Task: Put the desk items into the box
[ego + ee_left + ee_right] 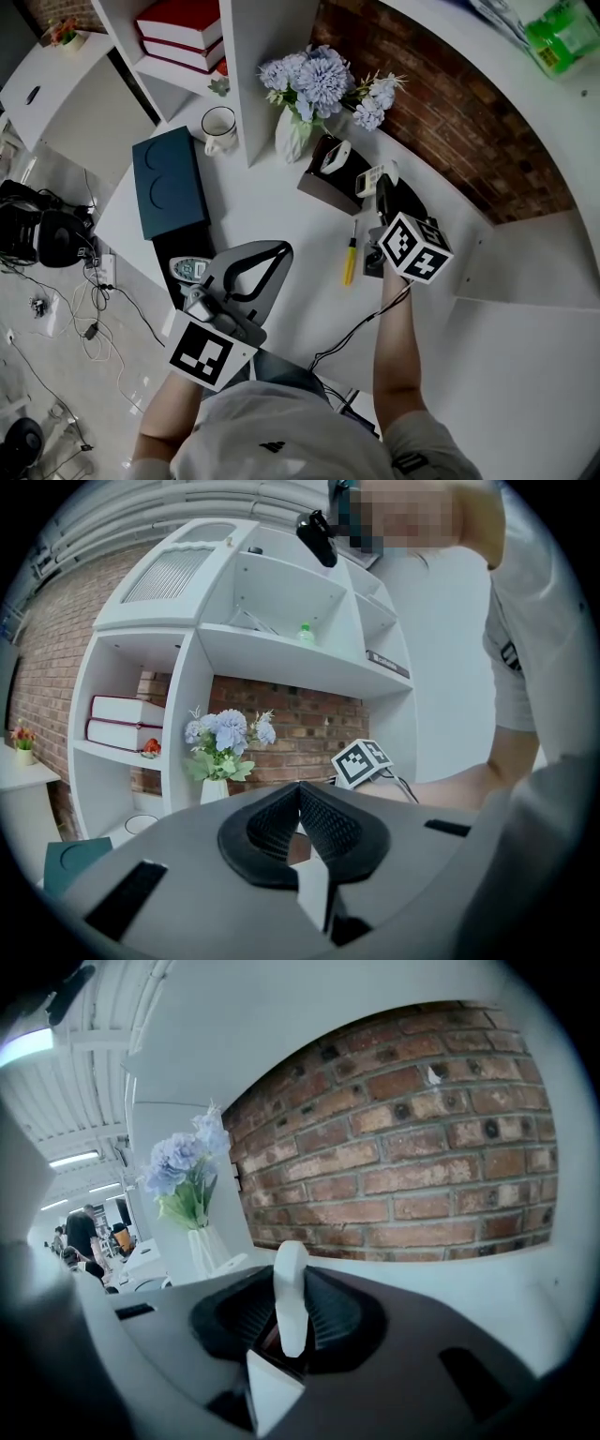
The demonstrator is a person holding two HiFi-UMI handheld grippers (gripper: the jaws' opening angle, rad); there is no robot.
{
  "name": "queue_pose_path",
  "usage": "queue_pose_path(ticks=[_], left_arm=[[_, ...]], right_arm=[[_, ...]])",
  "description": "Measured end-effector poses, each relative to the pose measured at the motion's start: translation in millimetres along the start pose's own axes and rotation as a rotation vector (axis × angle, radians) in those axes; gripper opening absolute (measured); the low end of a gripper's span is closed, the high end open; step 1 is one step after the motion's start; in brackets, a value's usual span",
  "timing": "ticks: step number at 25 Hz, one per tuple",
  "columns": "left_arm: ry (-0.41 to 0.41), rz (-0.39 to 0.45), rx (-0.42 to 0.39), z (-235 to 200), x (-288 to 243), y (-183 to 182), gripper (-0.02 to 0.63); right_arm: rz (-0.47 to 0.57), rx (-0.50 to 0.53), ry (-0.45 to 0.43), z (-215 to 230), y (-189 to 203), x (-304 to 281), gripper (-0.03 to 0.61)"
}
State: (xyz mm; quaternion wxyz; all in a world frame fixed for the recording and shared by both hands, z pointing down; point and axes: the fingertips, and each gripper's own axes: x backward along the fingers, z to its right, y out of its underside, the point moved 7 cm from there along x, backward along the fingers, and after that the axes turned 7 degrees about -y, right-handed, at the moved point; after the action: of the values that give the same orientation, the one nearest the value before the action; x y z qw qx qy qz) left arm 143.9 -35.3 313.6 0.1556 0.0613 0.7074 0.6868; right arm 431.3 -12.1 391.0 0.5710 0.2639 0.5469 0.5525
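Observation:
A dark brown box (pixel 319 183) stands open on the white desk (pixel 281 216) in front of the vase, with a white and grey item (pixel 336 155) inside it. My right gripper (pixel 382 187) hovers just right of the box, shut on a small white remote-like device (pixel 373 176). In the right gripper view that device (pixel 289 1293) stands upright between the pads. A yellow screwdriver (pixel 350 253) lies on the desk below it. My left gripper (pixel 281 249) sits low at the desk's near edge, tips together, empty; its jaws (pixel 300 794) meet in the left gripper view.
A white vase of blue flowers (pixel 300 127), a mug (pixel 218 128) and a shelf upright (pixel 258 56) stand behind the box. A dark teal case (pixel 169 183) lies at the left, and a black tray (pixel 183 258) holds a small grey device (pixel 190 270). The brick wall (pixel 450 122) curves along the right.

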Motion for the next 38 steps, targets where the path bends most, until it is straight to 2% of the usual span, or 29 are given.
queue_pose_path(ticks=[9, 15, 20, 26, 38], left_arm=[[0.075, 0.048, 0.000, 15, 9, -7, 0.012], [0.127, 0.076, 0.003, 30, 21, -11, 0.012], [0.132, 0.092, -0.015, 32, 36, -15, 0.012], [0.073, 0.096, -0.007, 21, 63, -15, 0.012], [-0.131, 0.103, 0.005, -21, 137, -9, 0.012]], right_arm=[[0.088, 0.035, 0.001, -22, -27, 67, 0.103], [0.140, 0.012, -0.013, -43, -27, 114, 0.103], [0.155, 0.023, -0.044, -65, -28, 127, 0.103], [0.146, 0.034, -0.133, -105, -25, 120, 0.103], [0.084, 0.094, -0.342, -204, -11, 78, 0.103]])
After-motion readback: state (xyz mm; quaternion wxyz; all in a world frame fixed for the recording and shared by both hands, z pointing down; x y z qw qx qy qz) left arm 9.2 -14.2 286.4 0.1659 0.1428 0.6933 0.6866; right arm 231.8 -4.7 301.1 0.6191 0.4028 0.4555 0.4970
